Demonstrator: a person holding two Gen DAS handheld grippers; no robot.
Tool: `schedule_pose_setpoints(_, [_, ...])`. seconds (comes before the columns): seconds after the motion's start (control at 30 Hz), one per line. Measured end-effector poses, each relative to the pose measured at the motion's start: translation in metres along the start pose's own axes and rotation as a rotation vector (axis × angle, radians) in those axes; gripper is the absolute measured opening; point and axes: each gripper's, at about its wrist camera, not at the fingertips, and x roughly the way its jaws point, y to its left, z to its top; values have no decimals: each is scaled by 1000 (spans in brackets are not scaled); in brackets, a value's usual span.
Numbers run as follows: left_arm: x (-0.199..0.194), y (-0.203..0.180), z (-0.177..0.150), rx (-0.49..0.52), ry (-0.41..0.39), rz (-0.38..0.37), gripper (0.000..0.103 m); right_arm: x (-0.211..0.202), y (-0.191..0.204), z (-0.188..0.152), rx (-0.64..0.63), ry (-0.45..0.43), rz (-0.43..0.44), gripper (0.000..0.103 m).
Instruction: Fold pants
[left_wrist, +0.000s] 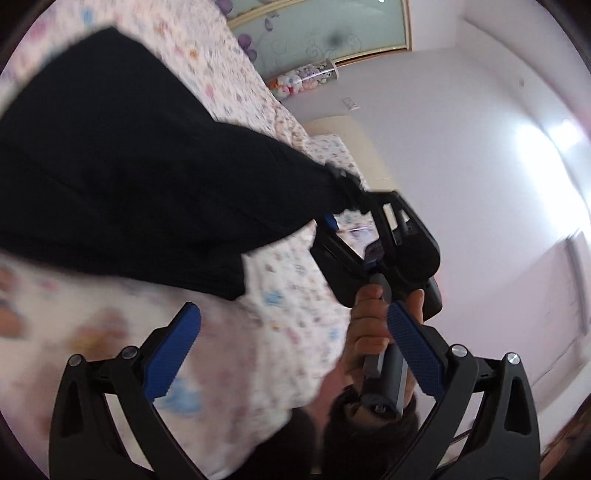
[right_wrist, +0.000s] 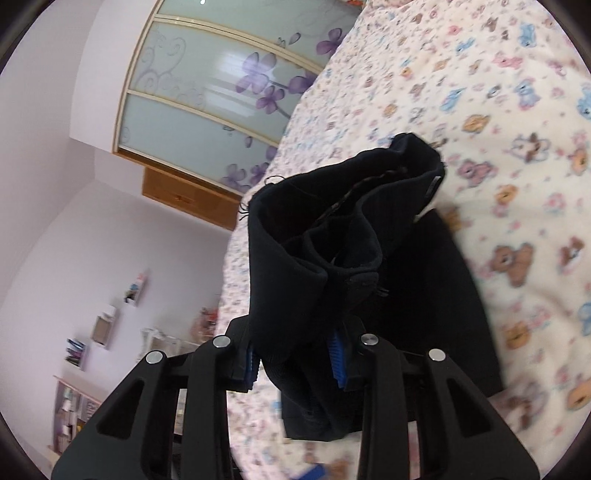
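Note:
Black pants (left_wrist: 129, 177) lie partly on a bed with a cartoon-print cover (left_wrist: 221, 66), one end lifted off it. My right gripper (right_wrist: 295, 354) is shut on a bunched fold of the pants (right_wrist: 332, 240), whose open waistband hangs above the blue pads. In the left wrist view the right gripper (left_wrist: 334, 221) pulls that end up and to the right, with a person's hand (left_wrist: 369, 325) on its handle. My left gripper (left_wrist: 293, 314) stands open over the cover. Nothing is between its blue pads (left_wrist: 173, 354).
The bed cover (right_wrist: 498, 110) stretches far around the pants. A sliding wardrobe with frosted flower-print doors (right_wrist: 192, 92) stands behind the bed. Plush toys (left_wrist: 295, 83) sit by the wall. Wall shelves (right_wrist: 103, 332) and a pale wall (left_wrist: 461, 166) are beyond.

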Motion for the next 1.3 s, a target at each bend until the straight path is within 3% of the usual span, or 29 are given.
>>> schedule_pose_setpoints(0.17, [29, 16, -2, -146, -37, -53, 101, -2, 6, -2, 5, 13, 50, 32])
schedule_pose_setpoints(0.27, [24, 32, 6, -273, -138, -88, 100, -3, 6, -1, 3, 15, 56, 32])
schedule_pose_setpoints(0.37, [3, 42, 10, -324, -261, -46, 95, -4, -2, -2, 18, 15, 62, 32])
schedule_pose_setpoints(0.43, [-4, 51, 11, -387, -290, -53, 84, -6, -6, -5, 26, 12, 67, 32])
schedule_pose_setpoints(0.57, [-11, 67, 14, -512, -329, -15, 76, -9, -13, -10, 19, 9, 75, 32])
schedule_pose_setpoints(0.67, [-15, 80, 13, -601, -345, -12, 61, -11, -20, -14, 12, 13, 66, 32])
schedule_pose_setpoints(0.7, [-16, 83, 13, -623, -353, -6, 50, -11, -22, -14, 12, 13, 65, 32])
schedule_pose_setpoints(0.73, [-18, 83, 15, -628, -354, 13, 31, -11, -25, -15, 15, 14, 65, 32])
schedule_pose_setpoints(0.83, [-23, 63, 28, -506, -380, 85, 18, -11, -27, -16, 14, 12, 80, 32])
schedule_pose_setpoints(1.0, [-53, 20, 36, -261, -504, 123, 17, -10, -28, -28, -58, 17, 187, 31])
schedule_pose_setpoints(1.07, [-61, 16, 30, -199, -551, 197, 17, 2, -40, -44, -104, 66, 132, 31])
schedule_pose_setpoints(1.1, [-64, 20, 24, -165, -571, 270, 17, 9, -49, -50, -95, 95, 100, 31])
schedule_pose_setpoints(1.17, [-62, 35, 15, -175, -570, 345, 17, 23, -73, -63, -28, 149, 55, 31])
schedule_pose_setpoints(1.23, [-64, 58, 5, -234, -568, 357, 20, 25, -83, -68, -5, 156, 43, 31])
schedule_pose_setpoints(1.3, [-65, 58, 0, -196, -567, 346, 23, 22, -77, -66, -18, 147, 33, 31])
